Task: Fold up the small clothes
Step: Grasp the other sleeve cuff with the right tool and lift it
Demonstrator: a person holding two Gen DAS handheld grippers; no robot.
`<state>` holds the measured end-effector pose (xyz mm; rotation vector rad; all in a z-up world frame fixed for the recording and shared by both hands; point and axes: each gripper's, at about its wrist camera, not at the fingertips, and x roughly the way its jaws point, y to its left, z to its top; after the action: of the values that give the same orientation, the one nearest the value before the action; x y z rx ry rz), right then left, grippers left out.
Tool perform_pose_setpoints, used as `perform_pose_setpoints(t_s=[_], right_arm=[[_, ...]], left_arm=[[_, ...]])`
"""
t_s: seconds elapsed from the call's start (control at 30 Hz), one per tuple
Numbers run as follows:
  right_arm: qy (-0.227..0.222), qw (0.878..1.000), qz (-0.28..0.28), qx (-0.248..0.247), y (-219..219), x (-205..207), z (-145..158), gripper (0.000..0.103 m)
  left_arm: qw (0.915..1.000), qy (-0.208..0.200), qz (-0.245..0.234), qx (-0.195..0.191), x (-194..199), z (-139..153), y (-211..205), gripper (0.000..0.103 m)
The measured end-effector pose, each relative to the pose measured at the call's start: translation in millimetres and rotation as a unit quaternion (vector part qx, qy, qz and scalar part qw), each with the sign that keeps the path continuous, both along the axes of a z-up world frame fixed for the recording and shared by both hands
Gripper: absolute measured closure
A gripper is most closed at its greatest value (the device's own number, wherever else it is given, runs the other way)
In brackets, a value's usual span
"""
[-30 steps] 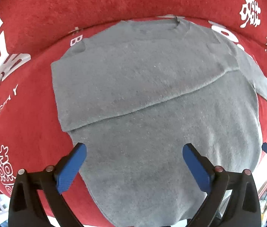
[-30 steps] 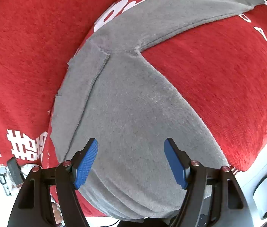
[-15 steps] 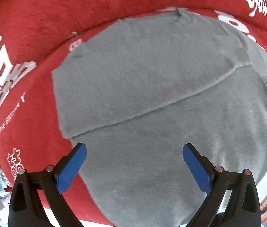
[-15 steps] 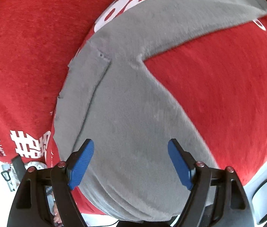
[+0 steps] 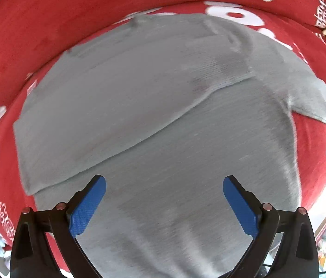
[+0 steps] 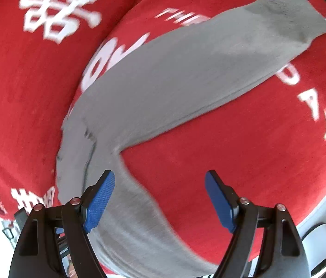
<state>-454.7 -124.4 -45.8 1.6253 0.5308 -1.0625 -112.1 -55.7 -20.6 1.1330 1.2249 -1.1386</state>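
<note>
While the red cover (image 5: 75, 23) with white lettering is stretching across the whole surface, the grey sweater (image 5: 163, 115) is lying flat on it, one sleeve folded over its body and the other sleeve (image 6: 209, 69) reaching out sideways. It looks soft, light and floppy, likely best pinched at the cuff. The left gripper (image 5: 164, 205) and right gripper (image 6: 159, 200) are both hovering with jaws spread wide, gripping nothing.

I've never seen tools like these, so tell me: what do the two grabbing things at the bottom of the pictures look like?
Both look alike. The left gripper and the right gripper each have two black angular fingers that splay outward, tipped with flat blue pads of a fine dotted texture. Small round silver rivets sit at the joints of the black linkage bars. No cables, sleeves or hands show in either view.
</note>
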Motion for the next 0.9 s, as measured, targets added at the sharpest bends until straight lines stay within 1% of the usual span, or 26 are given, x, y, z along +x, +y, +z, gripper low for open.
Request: perform_pose_setpoints(t_s=[0.13,0.27,0.4,0.53,0.63,0.77,0.9], right_arm=[[0.008,1.0,-0.029,0.009,-7.3,-34.8,-9.6,0.02],[0.005,0.998,-0.063,0.018,-12.3,-65.8,-21.5,0.02],[-0.013,0.995,-0.099,0.017,-15.2,-90.7,-30.7,0.02],[-0.031,0.99,-0.138,0.002,-23.2,-109.9,-34.8,0.02],[-0.044,0.985,-0.168,-0.006,-33.0,-124.0,-39.1,0.02],[-0.075,0.973,-0.219,-0.013,-45.3,-141.0,-48.2,0.02],[-0.086,0.962,-0.259,-0.015,-51.5,-155.4,-54.3,0.02]], left_arm=[[0.9999,0.007,-0.014,0.0,-25.0,-4.3,-18.1,0.001],[0.9996,0.011,-0.026,-0.003,-43.3,-6.9,-31.6,0.001],[0.9995,0.014,-0.027,-0.006,-55.9,-8.9,-43.6,0.001],[0.9995,0.016,-0.023,-0.012,-68.4,-11.6,-56.0,0.001],[0.9995,0.02,-0.017,-0.017,-76.9,-13.1,-64.1,0.001],[0.9994,0.025,-0.012,-0.022,-86.3,-14.4,-78.9,0.001],[0.9993,0.025,-0.009,-0.028,-92.0,-16.6,-85.3,0.001]])
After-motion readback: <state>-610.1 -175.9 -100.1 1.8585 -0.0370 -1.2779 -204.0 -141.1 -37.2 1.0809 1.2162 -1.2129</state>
